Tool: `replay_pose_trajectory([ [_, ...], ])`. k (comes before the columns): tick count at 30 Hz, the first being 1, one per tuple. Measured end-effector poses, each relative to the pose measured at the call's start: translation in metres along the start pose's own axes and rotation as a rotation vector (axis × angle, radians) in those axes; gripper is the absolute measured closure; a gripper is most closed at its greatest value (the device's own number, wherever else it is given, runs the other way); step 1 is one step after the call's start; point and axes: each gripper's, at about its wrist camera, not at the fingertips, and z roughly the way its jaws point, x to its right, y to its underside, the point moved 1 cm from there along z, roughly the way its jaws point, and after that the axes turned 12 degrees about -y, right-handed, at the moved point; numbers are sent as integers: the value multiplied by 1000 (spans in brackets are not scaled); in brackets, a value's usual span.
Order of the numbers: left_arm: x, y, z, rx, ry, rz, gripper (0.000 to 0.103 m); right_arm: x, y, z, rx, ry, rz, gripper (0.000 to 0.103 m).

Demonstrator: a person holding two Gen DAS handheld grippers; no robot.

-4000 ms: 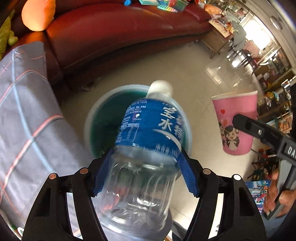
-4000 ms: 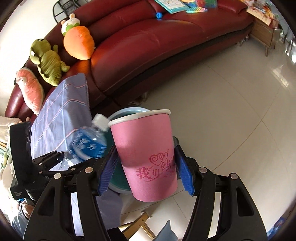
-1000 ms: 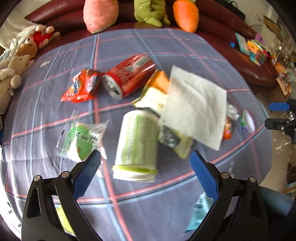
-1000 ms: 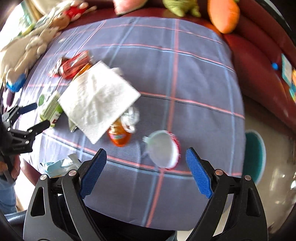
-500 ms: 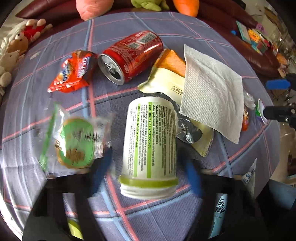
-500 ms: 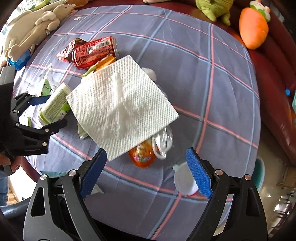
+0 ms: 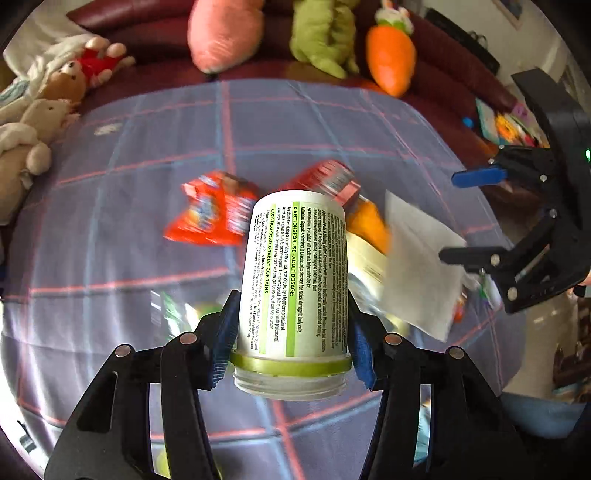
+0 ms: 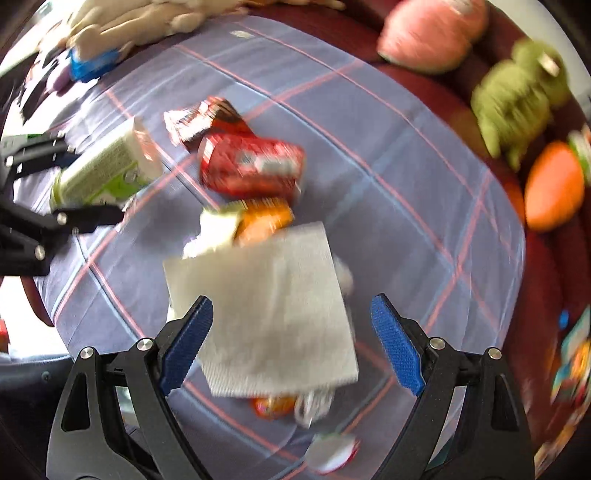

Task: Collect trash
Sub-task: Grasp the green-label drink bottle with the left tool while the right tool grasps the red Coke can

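Observation:
My left gripper [image 7: 291,343] is shut on a white supplement bottle [image 7: 295,280] with a green label, held above the table; it also shows in the right wrist view [image 8: 103,170]. My right gripper [image 8: 291,343] is open and empty, hovering over a white paper napkin [image 8: 266,310]. The napkin also shows in the left wrist view [image 7: 417,269]. A red soda can [image 8: 251,170], an orange-and-cream wrapper [image 8: 251,221] and a red snack bag [image 7: 210,218] lie on the blue plaid tablecloth [image 7: 110,221]. A small orange packet [image 8: 273,406] and a white lid [image 8: 332,454] lie below the napkin.
Plush toys line the dark red sofa behind the table: a pink one [image 7: 225,33], a green one [image 7: 321,33], an orange carrot [image 7: 391,55] and pale bears [image 7: 37,122]. A green clear wrapper [image 7: 184,310] lies under the left gripper. The right gripper shows in the left wrist view [image 7: 517,221].
My left gripper has closed on the supplement bottle and lifted it off the tablecloth. My right gripper has moved in closer over the napkin and stays open.

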Motion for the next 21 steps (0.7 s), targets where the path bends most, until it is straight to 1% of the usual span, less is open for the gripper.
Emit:
replay_pose_trajectory([
  [4,-31,-8,11,-9,-29,-53,49,-12,-36,18,-14,-23,-141,20],
  [7,-52,-13,19,-15,-30,-97,49,-20,-58,41,-44,-14,-250,20],
  [12,-77,-17,32,-27,-49,-150,49,-27,-74,72,-94,-17,-354,20],
  [13,-78,-16,34,-32,-52,-158,49,-30,-75,75,-82,7,-396,19],
  [14,-80,-17,37,-37,-55,-163,49,-31,-77,78,-82,8,-418,19],
  [18,-82,-18,47,-52,-55,-167,49,-27,-88,86,-68,-6,-418,20],
  [19,-82,-19,50,-54,-55,-169,49,-25,-89,90,-75,-11,-414,24],
  [21,-83,-21,52,-56,-54,-174,49,-23,-89,99,-89,-8,-420,25],
])
